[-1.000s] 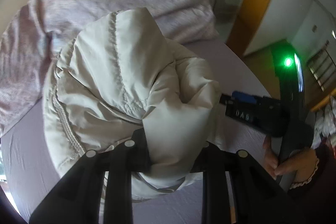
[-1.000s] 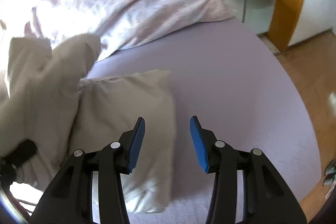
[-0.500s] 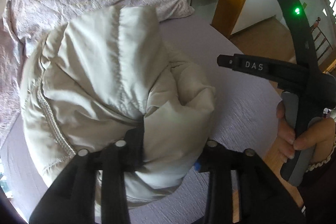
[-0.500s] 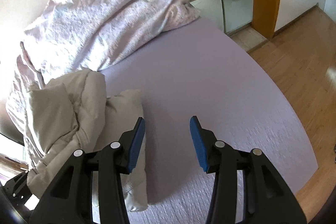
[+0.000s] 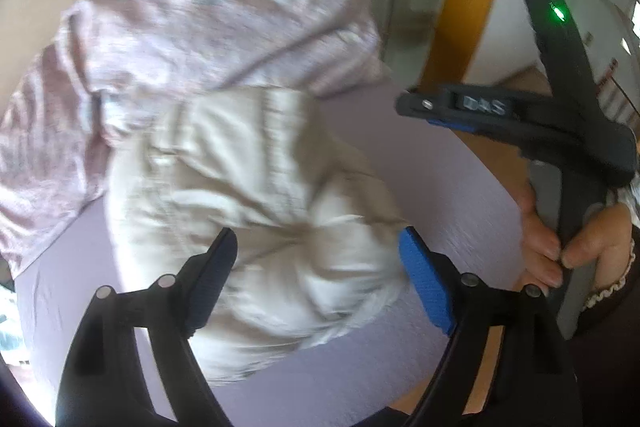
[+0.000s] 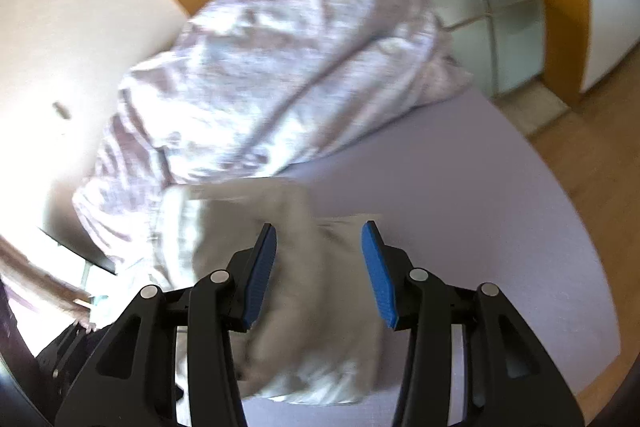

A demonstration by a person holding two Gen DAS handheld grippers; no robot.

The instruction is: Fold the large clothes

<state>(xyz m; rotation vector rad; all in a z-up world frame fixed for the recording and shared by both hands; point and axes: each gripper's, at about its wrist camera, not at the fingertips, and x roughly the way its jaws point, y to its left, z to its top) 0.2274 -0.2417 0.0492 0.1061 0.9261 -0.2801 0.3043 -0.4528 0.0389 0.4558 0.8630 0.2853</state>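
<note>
A pale beige quilted jacket [image 5: 256, 203] lies on the plain lilac bed sheet [image 5: 452, 179]. At the sheet's far edge is a duvet [image 5: 208, 39], white with a fine pinkish mottled print. The grippers [image 6: 318, 275] are black with bright blue pads [image 6: 378, 279]. The door frame [image 6: 560, 7] is orange-brown wood and the floor [image 6: 600, 155] honey-coloured.

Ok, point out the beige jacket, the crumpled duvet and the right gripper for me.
beige jacket [image 5: 260, 195]: left wrist view, on the bunched fabric at its middle.
crumpled duvet [image 6: 288, 67]: right wrist view, on its wrinkled upper surface.
right gripper [image 6: 318, 275]: right wrist view, midway between its blue-padded fingertips.
</note>
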